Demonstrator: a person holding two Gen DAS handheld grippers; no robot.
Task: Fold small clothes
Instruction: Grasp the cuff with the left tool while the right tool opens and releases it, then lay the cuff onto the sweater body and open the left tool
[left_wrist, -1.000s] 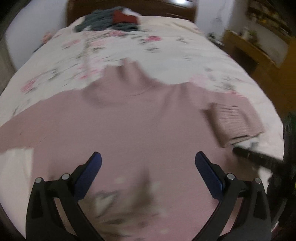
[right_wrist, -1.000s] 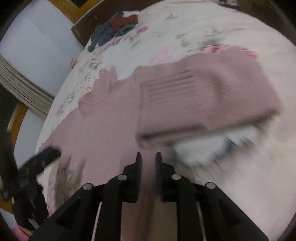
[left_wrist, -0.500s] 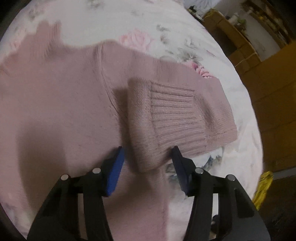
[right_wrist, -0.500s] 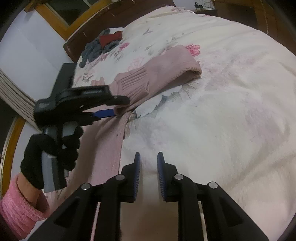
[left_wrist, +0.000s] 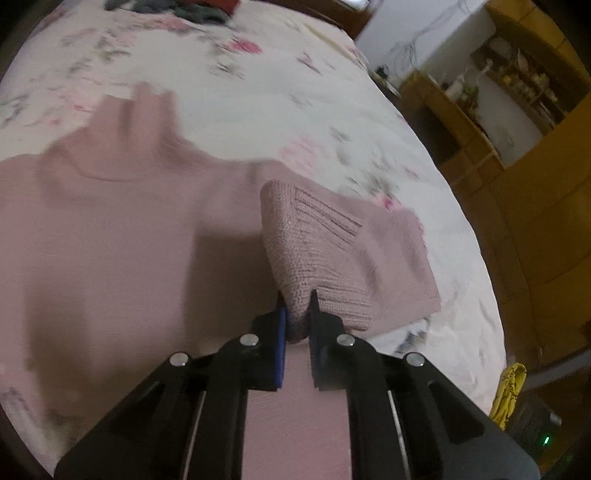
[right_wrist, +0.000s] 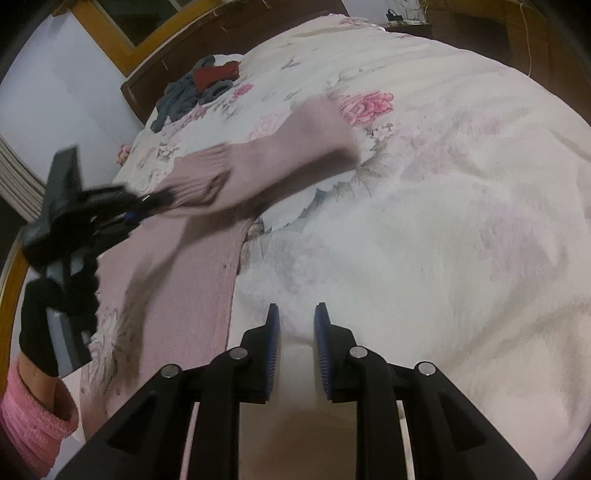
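Observation:
A pink turtleneck sweater (left_wrist: 110, 229) lies flat, front up, on a floral bedspread (left_wrist: 295, 92). Its right sleeve is doubled back, and the ribbed cuff (left_wrist: 306, 251) is pinched in my left gripper (left_wrist: 295, 299), which is shut on it. In the right wrist view the left gripper (right_wrist: 147, 206) holds that sleeve (right_wrist: 266, 162) raised off the bed, with the sweater body (right_wrist: 192, 280) beneath it. My right gripper (right_wrist: 295, 314) hovers over bare bedspread to the right of the sweater's side edge, its jaws nearly together with nothing between them.
A pile of grey and red clothes (right_wrist: 199, 88) lies near the wooden headboard (right_wrist: 177, 59). A black-gloved hand (right_wrist: 40, 325) with a pink sleeve holds the left gripper. Wooden furniture (left_wrist: 517, 184) and a yellow item (left_wrist: 509, 387) stand beyond the bed's right edge.
The left gripper went from wide open over the sweater's chest to the folded sleeve, shut on its cuff and lifted it. The right gripper drew back from the sleeve.

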